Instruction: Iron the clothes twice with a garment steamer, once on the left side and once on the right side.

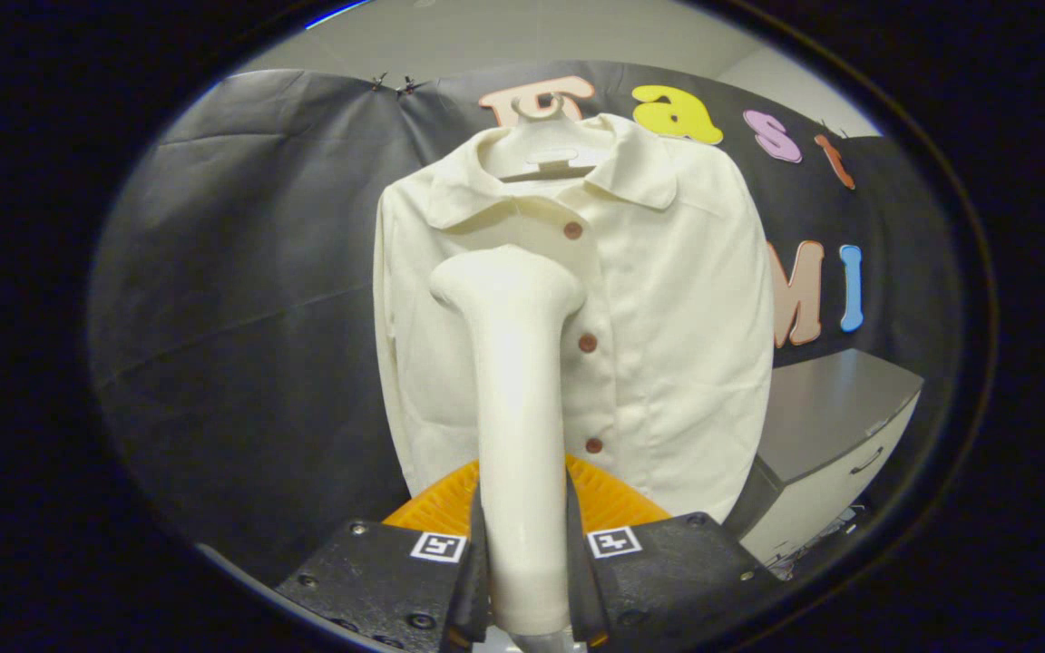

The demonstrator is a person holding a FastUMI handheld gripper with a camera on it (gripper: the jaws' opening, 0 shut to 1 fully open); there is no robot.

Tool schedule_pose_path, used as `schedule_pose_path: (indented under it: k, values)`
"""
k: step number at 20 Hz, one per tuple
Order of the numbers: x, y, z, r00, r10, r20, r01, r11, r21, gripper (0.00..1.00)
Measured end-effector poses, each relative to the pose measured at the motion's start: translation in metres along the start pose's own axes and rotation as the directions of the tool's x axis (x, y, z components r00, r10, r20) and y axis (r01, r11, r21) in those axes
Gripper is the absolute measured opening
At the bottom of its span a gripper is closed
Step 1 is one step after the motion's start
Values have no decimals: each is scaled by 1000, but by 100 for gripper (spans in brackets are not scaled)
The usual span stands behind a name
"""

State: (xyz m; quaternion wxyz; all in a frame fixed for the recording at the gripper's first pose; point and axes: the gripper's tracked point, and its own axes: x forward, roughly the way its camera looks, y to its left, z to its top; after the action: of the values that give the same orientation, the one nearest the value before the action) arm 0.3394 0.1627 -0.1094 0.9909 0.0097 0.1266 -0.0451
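Gripper (522,553) clamped on the handle of the cream-white plastic garment steamer (518,408), a finger pressing in from each side, handle standing upright between them. Steamer head flaring out at the top, lined up against the chest of the cream long-sleeved button-up shirt (668,345), just left of the row of small reddish-brown buttons (587,343). Shirt hanging on a pale plastic hanger (545,150) against the black cloth wall, collar spread, front panels falling fairly flat. Orange ribbed object (613,499) peeking out just behind the fingers, below the shirt hem; hard to say what that is. Grey-topped white cabinet (835,435) off to the right of the shirt, well apart. Looks like a pass on the left panel getting lined up; impossible to tell whether the head is touching the fabric or hovering just short of it. Risks from here: dragging sideways across the placket and snagging a button, which would tug the shirt and swing it on the hanger. Pushing too hard could shove the hanging cloth back instead of smoothing it. Letting the smooth handle twist in the pinch would turn the head off the fabric. Straying across the button line would blur the left pass into the right one.
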Motion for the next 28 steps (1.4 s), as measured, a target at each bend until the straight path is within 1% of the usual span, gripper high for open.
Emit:
schedule_pose_path:
  k: [2, 5, 9, 16, 21, 25, 28]
  values:
    - [11, -3, -25, 998, 4, -63, -5, 1000, -17, 35]
    - [11, 0, -61, 991, 16, -131, -16, 1000, -4, 35]
    - [18, 7, -103, 977, 51, -208, -50, 999, 6, 35]
    - [23, 14, -155, 954, 72, -292, -73, 997, 7, 35]
    - [16, 15, -204, 919, 80, -387, -82, 997, 11, 35]
    - [-5, 15, -238, 882, 98, -462, -95, 995, 30, 35]
    - [-18, 14, -260, 861, 101, -499, -102, 994, 25, 35]
